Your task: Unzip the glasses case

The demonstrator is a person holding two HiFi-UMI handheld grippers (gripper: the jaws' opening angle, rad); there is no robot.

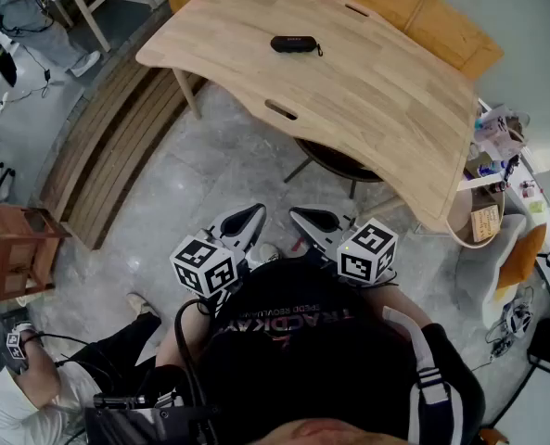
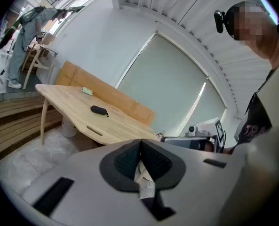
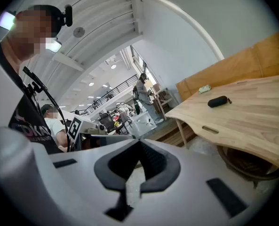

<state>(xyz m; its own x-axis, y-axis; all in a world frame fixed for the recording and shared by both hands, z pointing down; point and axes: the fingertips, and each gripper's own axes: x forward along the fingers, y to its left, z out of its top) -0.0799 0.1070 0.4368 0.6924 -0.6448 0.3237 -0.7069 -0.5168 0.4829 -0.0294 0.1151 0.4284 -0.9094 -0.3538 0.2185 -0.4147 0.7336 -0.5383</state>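
Soft, even light fell on the tabletop (image 1: 377, 82), which threw only a faint shadow on the floor (image 1: 210, 184) beneath it. Left of the tabletop in the right gripper view, ceiling lamps (image 3: 113, 66) shone as small bright spots. Both gripper views bowed strongly, with black corners; the left tongs (image 2: 140, 145) and right tongs (image 3: 139, 144) looked blurred.
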